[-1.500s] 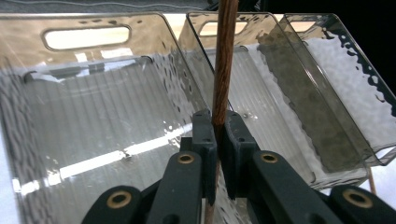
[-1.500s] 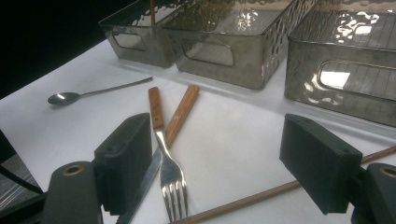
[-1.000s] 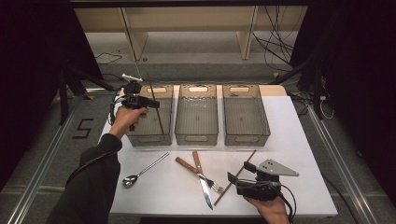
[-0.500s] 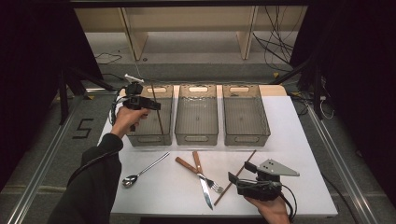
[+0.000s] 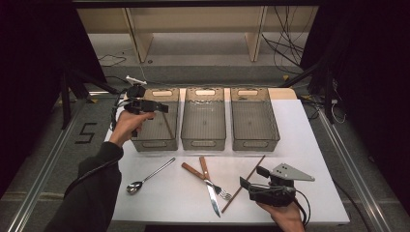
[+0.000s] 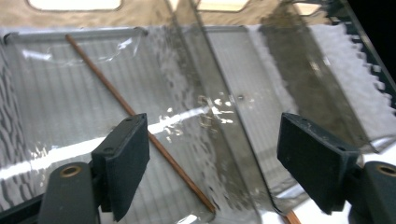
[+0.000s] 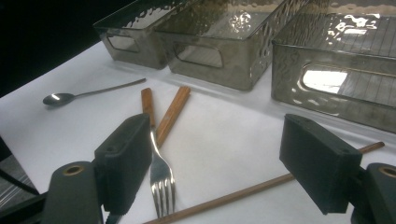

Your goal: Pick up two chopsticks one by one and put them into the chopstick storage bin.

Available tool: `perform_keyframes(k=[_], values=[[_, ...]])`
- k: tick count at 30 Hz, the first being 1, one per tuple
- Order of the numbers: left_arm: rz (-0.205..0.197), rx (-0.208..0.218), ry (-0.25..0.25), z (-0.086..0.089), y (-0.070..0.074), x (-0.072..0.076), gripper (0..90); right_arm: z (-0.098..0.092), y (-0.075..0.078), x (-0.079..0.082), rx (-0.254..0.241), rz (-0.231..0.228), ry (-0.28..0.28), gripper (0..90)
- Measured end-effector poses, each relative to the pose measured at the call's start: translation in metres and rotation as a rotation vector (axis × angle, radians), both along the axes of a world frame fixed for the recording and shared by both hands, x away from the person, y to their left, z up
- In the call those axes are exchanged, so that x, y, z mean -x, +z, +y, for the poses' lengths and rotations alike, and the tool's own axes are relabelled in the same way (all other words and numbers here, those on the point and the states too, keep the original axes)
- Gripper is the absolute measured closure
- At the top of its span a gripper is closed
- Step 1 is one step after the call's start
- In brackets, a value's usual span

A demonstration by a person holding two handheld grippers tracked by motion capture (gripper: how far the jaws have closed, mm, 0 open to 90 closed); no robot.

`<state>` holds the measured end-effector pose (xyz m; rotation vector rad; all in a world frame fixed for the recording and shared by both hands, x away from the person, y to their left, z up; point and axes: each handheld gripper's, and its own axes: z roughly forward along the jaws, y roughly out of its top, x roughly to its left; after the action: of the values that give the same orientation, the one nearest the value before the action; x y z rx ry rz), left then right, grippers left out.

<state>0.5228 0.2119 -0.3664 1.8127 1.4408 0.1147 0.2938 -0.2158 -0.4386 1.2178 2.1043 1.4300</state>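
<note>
Left gripper view: the left gripper (image 6: 212, 163) has just been opening, jaws wide with nothing pinched, and the chopstick (image 6: 135, 114) lies slanted inside the left bin (image 5: 153, 142). Pull out carelessly and you'll snag it or nudge the bin.

White table (image 5: 309, 145). Three smoke-grey see-through bins, hammered ripple pattern on walls, fine ribbed lines on floors: left bin (image 5: 145, 133), middle bin (image 5: 203, 137), right bin (image 5: 254, 137). Brown chopstick (image 6: 140, 121) inside the left bin; another brown chopstick (image 5: 244, 182) near the table's front edge. Silver spoon (image 5: 147, 176). Fork (image 7: 159, 172): silver tines, orange-brown wooden handle. Knife (image 5: 209, 186): silver blade, same orange-brown handle. Left gripper (image 5: 162, 108) black, jaw pads matte black. Right gripper (image 5: 251, 176) black, grey plate on top. Sleeve (image 5: 92, 193) dark green.
</note>
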Motion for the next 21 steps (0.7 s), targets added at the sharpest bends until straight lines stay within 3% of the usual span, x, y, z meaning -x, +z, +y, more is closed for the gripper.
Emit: perform_keyframes(k=[3,7,13,19,21], values=[[-0.049,-0.006,-0.025,-0.001,0.004,0.017,23.0,-0.006,0.005,-0.004,0.035,0.003,0.039,26.0],[-0.111,0.01,-0.046,-0.002,0.006,0.041,22.3,-0.01,0.016,-0.011,0.129,0.007,0.129,26.5],[-0.192,0.024,-0.096,-0.006,-0.001,0.082,20.2,-0.011,0.028,-0.025,0.237,0.023,0.227,26.9],[-0.237,0.058,-0.128,-0.01,-0.014,0.116,19.5,-0.008,0.031,-0.039,0.299,0.044,0.261,28.4],[-0.241,0.045,-0.14,-0.014,-0.018,0.126,19.2,-0.008,0.03,-0.042,0.303,0.048,0.259,28.6]])
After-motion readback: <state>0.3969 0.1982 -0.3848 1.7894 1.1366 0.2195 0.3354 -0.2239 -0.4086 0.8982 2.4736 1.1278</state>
